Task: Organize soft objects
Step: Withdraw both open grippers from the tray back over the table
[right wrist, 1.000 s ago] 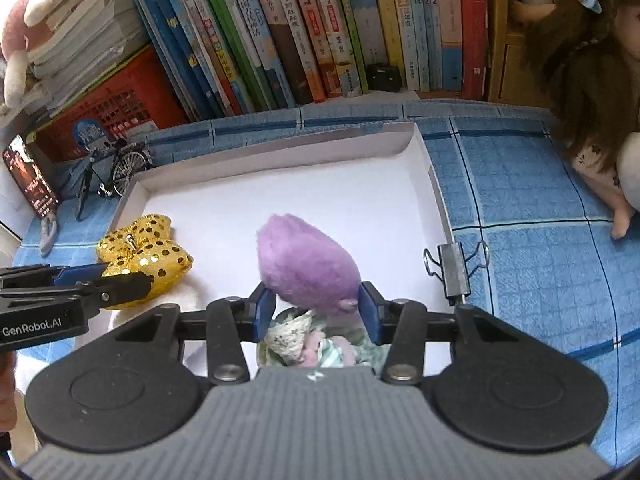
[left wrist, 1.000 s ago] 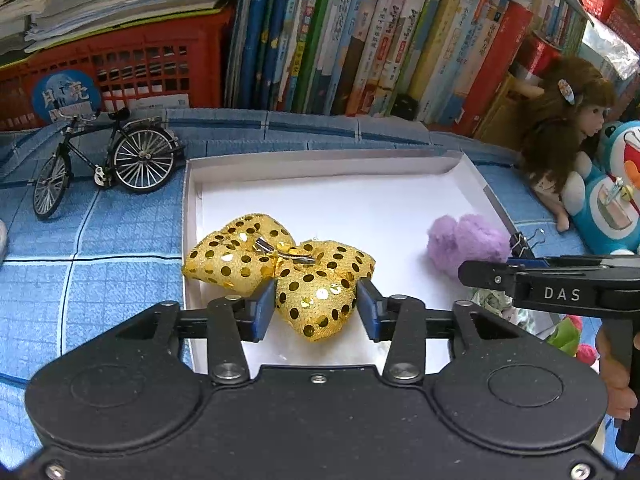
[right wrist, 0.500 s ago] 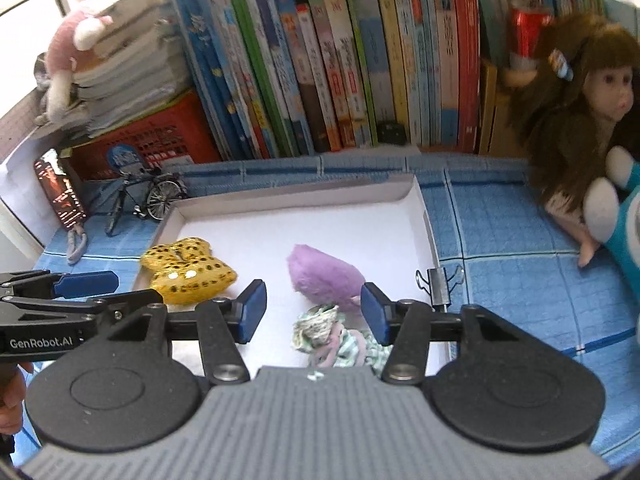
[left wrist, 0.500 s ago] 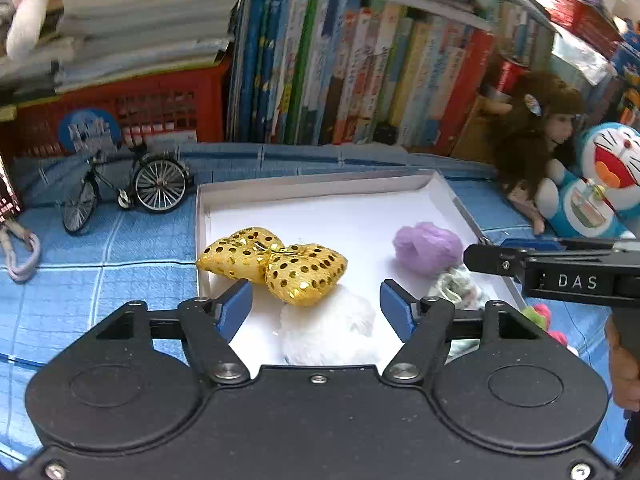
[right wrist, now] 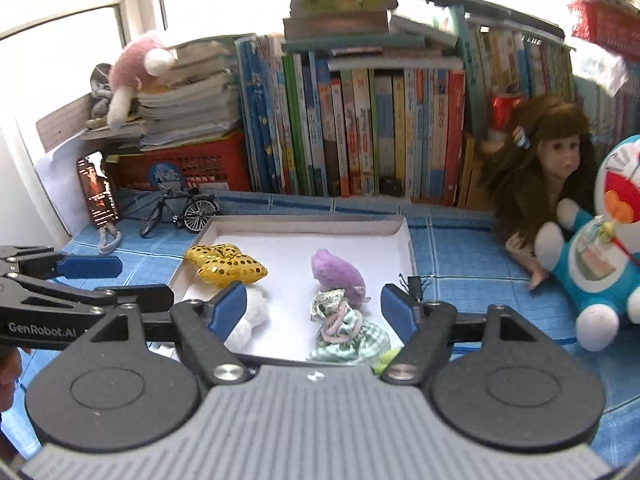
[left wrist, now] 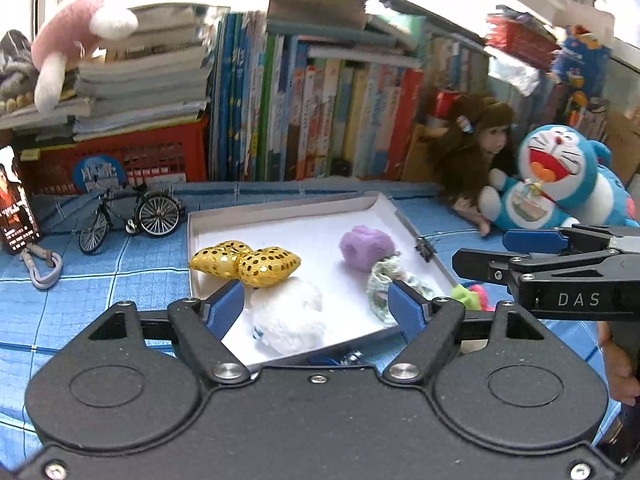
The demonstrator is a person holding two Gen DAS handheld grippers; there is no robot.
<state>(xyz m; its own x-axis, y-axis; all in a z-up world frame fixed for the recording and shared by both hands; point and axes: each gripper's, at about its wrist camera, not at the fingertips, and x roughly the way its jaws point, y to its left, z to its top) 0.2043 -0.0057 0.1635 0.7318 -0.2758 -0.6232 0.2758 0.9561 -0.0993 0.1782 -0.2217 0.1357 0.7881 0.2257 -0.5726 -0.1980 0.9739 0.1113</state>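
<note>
A white shallow box (left wrist: 288, 210) (right wrist: 304, 226) on the blue cloth holds a gold sequin bow (left wrist: 245, 263) (right wrist: 225, 265), a purple fuzzy toy (left wrist: 366, 247) (right wrist: 337, 274), a white fluffy ball (left wrist: 289, 315) (right wrist: 250, 314) and a green checked cloth bundle (left wrist: 380, 280) (right wrist: 344, 326). My left gripper (left wrist: 316, 307) is open and empty, above the box's near edge. My right gripper (right wrist: 313, 307) is open and empty, above the near right of the box.
A brown-haired doll (right wrist: 540, 168) and a blue cat plush (right wrist: 600, 248) lie right of the box. A model bicycle (left wrist: 128, 216), a red crate (left wrist: 112, 160) and a row of books (right wrist: 352, 136) stand behind. A binder clip (right wrist: 414, 284) sits on the box's right wall.
Both grippers let go, opened and pulled back and up. The gold bow and the purple toy now lie free in the box.
</note>
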